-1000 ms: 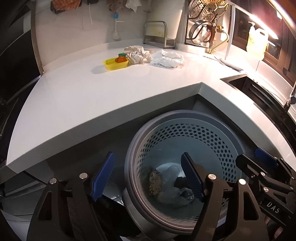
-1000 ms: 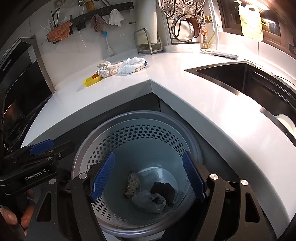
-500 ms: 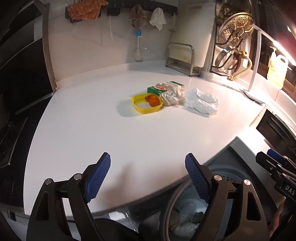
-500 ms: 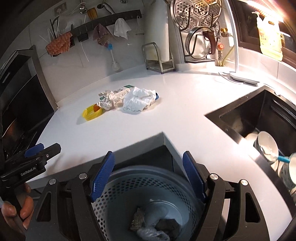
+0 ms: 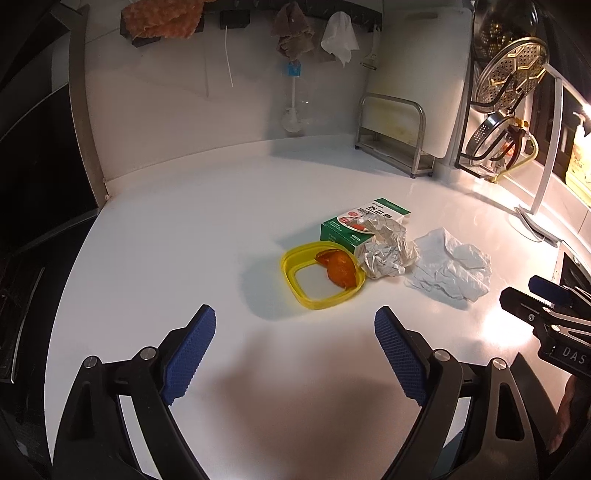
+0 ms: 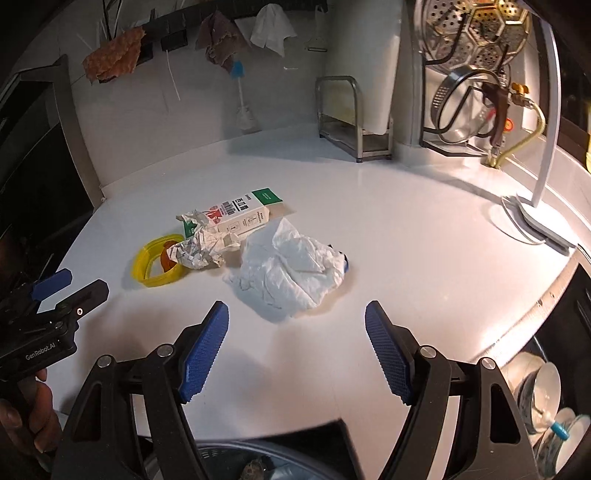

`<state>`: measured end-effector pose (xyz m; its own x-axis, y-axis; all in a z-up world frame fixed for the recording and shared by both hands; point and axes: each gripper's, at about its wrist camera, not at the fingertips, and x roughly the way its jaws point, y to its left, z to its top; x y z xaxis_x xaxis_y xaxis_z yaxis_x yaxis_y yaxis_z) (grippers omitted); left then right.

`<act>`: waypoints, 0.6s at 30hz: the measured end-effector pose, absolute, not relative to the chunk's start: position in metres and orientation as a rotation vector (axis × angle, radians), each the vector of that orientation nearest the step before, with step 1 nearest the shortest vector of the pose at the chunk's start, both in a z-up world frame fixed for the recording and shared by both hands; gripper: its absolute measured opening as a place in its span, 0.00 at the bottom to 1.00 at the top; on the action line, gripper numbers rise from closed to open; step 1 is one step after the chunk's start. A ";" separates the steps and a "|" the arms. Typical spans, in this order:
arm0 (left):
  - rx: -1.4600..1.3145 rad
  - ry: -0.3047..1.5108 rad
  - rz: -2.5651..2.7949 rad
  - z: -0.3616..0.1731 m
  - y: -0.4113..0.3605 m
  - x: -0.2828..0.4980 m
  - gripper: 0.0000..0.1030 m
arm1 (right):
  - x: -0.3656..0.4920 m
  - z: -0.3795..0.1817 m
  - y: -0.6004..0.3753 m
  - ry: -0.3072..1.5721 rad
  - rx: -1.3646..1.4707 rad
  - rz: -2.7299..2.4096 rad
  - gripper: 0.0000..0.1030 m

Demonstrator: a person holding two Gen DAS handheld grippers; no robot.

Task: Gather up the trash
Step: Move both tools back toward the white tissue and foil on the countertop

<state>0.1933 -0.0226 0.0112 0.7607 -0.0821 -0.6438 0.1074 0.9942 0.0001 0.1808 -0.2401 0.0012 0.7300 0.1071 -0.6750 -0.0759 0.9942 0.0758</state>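
Observation:
Trash lies grouped on the white counter (image 5: 177, 236): a yellow plastic lid (image 5: 322, 274) with an orange peel (image 5: 338, 267) on it, a green and white carton (image 5: 364, 225), a crumpled paper ball (image 5: 388, 253) and a crumpled white tissue (image 5: 448, 269). They also show in the right wrist view: lid (image 6: 157, 266), carton (image 6: 243, 214), paper ball (image 6: 197, 247), tissue (image 6: 291, 271). My left gripper (image 5: 295, 354) is open and empty, short of the lid. My right gripper (image 6: 295, 349) is open and empty, just short of the tissue. The grey bin (image 6: 236, 463) with trash sits below the counter edge.
A metal rack (image 5: 393, 136) and a white cutting board (image 5: 417, 74) stand at the back wall. Cloths (image 5: 162, 16) hang above. Strainers (image 5: 513, 74) hang at the right. A sink with dishes (image 6: 546, 406) lies at the right. A dark stove area (image 5: 22, 258) lies to the left.
Both grippers have risen from over the bin and moved forward over the counter toward the trash pile. The bin has dropped almost out of view. Both stay open.

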 end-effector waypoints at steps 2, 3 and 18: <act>0.041 0.697 -0.095 0.010 -0.023 0.198 0.84 | 0.194 -0.001 -0.232 0.752 -0.005 0.110 0.71; 0.041 0.698 -0.091 0.010 -0.023 0.200 0.84 | 0.201 -0.002 -0.228 0.756 -0.030 0.112 0.71; 0.039 0.732 -0.057 0.001 -0.031 0.225 0.85 | 0.254 -0.031 -0.224 0.865 -0.089 0.143 0.54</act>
